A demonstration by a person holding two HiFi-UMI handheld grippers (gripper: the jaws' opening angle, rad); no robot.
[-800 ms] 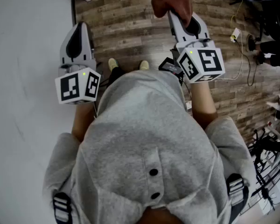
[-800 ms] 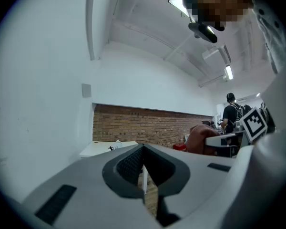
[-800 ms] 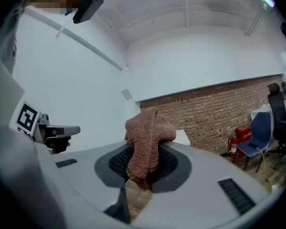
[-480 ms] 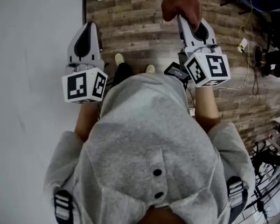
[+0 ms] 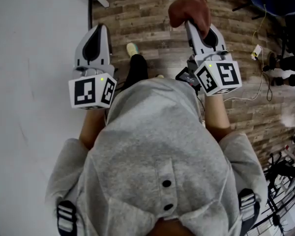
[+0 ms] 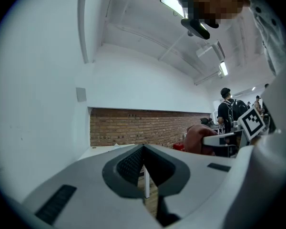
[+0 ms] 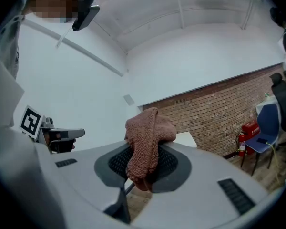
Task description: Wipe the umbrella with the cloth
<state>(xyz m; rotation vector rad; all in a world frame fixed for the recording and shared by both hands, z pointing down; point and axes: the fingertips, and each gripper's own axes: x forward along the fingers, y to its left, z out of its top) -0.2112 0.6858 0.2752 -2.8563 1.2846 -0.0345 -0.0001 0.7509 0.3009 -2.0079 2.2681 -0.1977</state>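
Wood-plank floor (image 5: 137, 14) lay under both grippers. The brown cloth (image 5: 189, 11) was clamped in the right gripper (image 5: 192, 27), bunched over its tips. Only the right gripper view showed its long axis running up and down, the top flopped over and the lower end hanging between the jaws. The left gripper (image 5: 99, 29) was closed tight on nothing. A brick wall (image 6: 133, 128) and a fire extinguisher (image 7: 248, 132) showed only in the gripper views. A grey hoodie (image 5: 157, 146) blocked the lower head view.

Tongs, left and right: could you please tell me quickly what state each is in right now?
Left tongs: closed, nothing between them.
Right tongs: closed on the brown cloth.
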